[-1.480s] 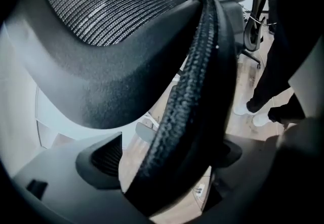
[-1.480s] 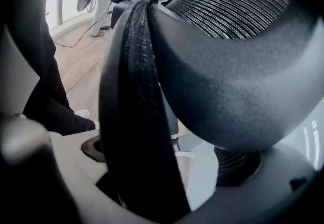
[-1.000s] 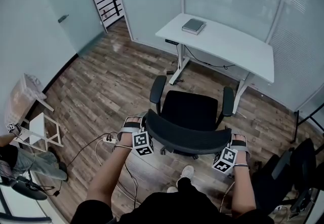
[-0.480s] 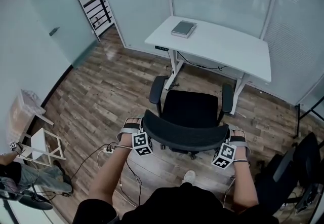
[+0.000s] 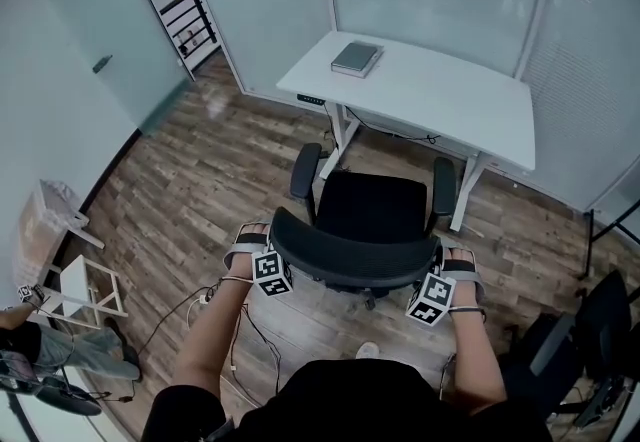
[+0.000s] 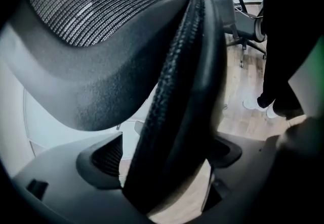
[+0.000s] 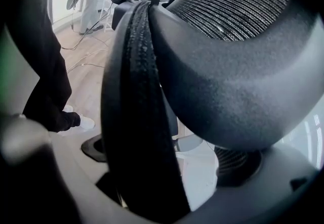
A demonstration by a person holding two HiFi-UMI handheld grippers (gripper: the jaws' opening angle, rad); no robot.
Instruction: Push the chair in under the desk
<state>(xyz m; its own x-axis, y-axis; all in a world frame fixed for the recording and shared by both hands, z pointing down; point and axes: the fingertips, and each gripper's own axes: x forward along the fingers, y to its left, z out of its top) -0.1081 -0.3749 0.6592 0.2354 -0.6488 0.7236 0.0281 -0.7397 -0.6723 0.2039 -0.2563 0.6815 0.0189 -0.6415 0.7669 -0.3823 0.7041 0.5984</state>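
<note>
Black mesh-back chair (image 5: 372,215) upright, just before the white desk (image 5: 450,100).

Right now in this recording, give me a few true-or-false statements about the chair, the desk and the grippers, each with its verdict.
1. The left gripper and the right gripper each have the rim of the backrest between the jaws. True.
2. The seat is fully under the desk. False: it lies in plain view, short of the desk.
3. The desk top is bare. False: a dark book lies near its far left corner.
4. The floor is wood plank. True.
</note>
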